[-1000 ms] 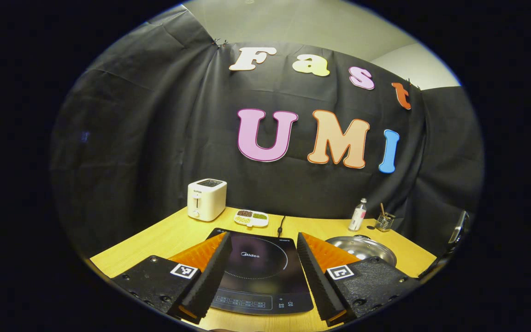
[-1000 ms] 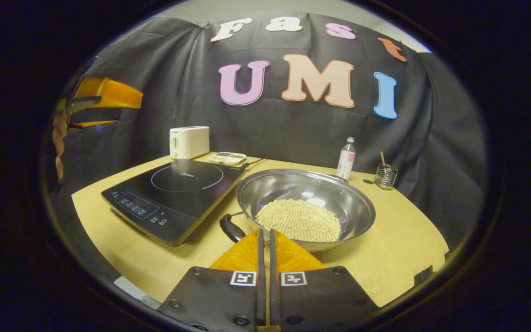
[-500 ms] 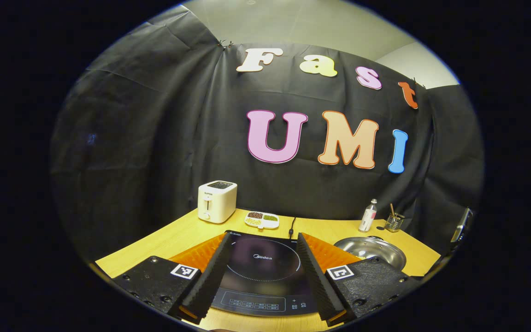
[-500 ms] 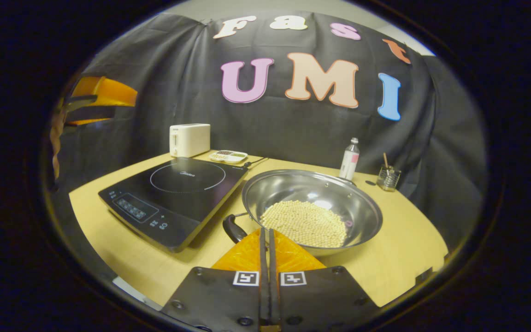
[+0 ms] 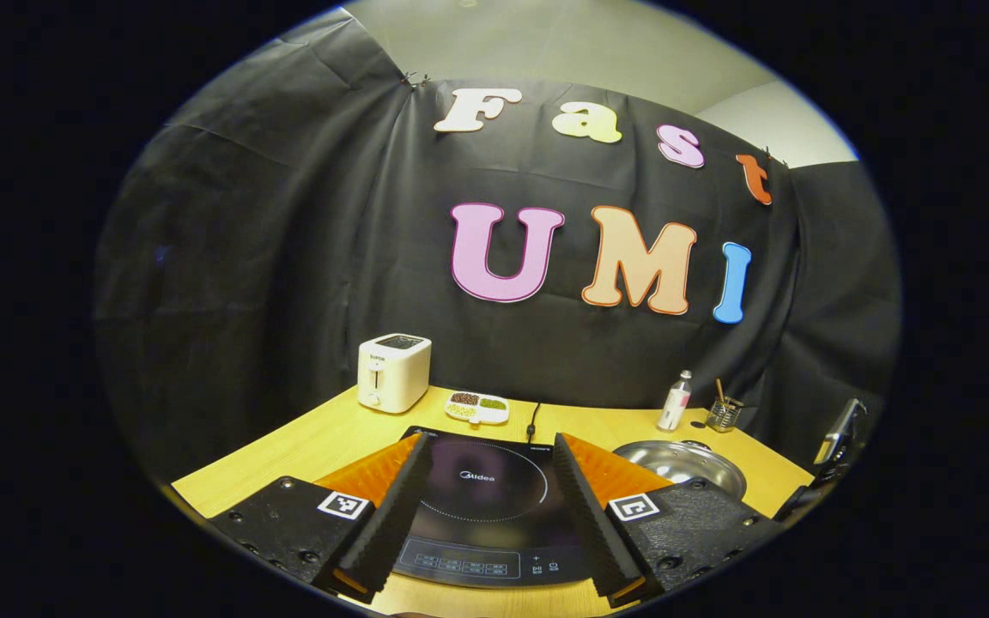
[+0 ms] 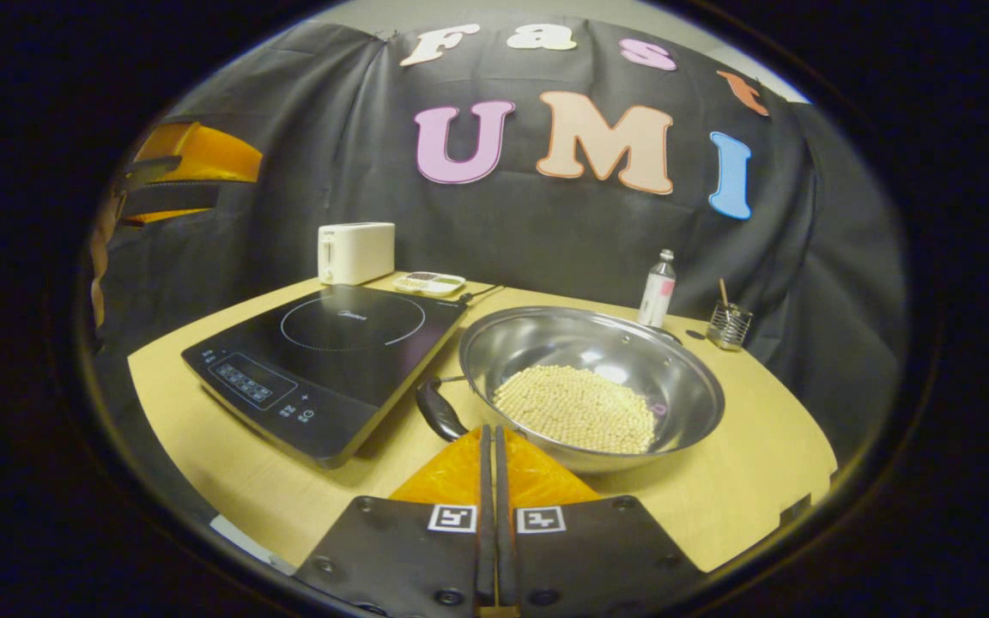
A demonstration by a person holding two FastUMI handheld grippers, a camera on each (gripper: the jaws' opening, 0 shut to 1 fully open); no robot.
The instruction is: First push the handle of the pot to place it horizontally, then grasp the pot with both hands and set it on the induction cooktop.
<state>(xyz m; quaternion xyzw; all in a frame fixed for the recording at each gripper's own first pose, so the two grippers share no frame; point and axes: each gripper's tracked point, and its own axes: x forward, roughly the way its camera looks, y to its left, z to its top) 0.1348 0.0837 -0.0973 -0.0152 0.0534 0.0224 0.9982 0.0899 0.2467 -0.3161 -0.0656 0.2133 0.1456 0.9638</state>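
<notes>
Right gripper (image 6: 490,433) is closed on nothing, left gripper (image 5: 488,506) spread wide. Pot (image 6: 591,382), steel, slick and bean-laden, likely heavy, sits at the counter's (image 6: 743,455) right end beside the cooktop (image 6: 327,360); hold its handle (image 6: 439,410) and far rim.

At the bottom of the frame the left gripper (image 5: 486,515) has its two fingers spread wide, with nothing between them but the black induction cooktop (image 5: 482,502) lying on the yellow table (image 5: 323,438). Lower right, partly behind the right-hand finger, sits the shiny pot (image 5: 683,463). Along the back of the table, left to right: a white toaster (image 5: 393,372), a small divided dish (image 5: 477,407), a bottle (image 5: 675,401) and a wire cup (image 5: 723,415). At the far right edge a dark device (image 5: 834,442) pokes in.
</notes>
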